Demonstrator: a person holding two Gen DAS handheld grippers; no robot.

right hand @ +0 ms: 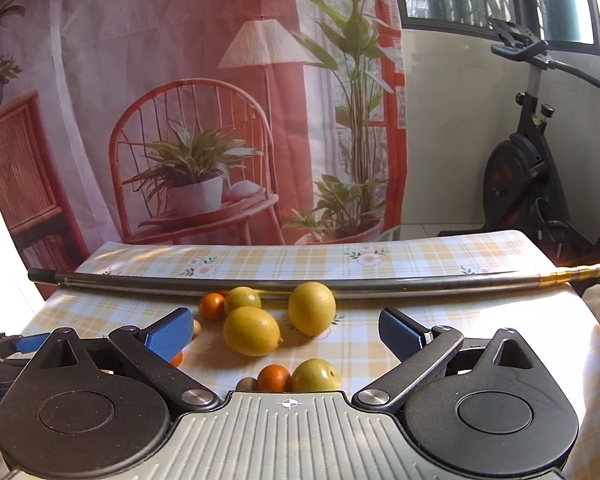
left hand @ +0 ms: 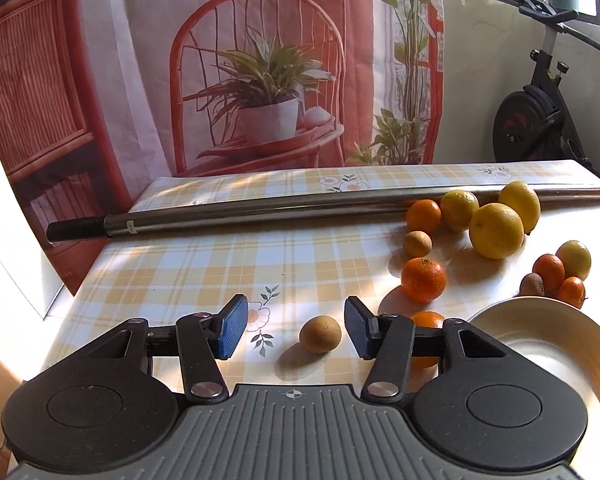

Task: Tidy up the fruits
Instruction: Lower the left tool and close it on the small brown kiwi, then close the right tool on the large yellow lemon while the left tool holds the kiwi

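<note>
Two blue pads of the left gripper (left hand: 296,326) stand wide apart with nothing held; a small brown round fruit (left hand: 320,335) lies on the checked tablecloth (left hand: 188,264) in the gap, nearer the right pad. Just past that pad an orange mandarin (left hand: 424,279) sits ahead, another is half hidden behind the linkage, and a white plate (left hand: 548,332) lies off to the right. Farther ahead, lemons (left hand: 496,231) cluster against a metal pole (left hand: 260,210).

To take the brown fruit cleanly, I would shift slightly right to centre it, lower until the pads bracket its widest part, then close gently, since it looks likely to roll.

The right gripper (right hand: 286,332) is likewise spread wide and empty, with a lemon (right hand: 252,331) directly ahead between its pads.
</note>
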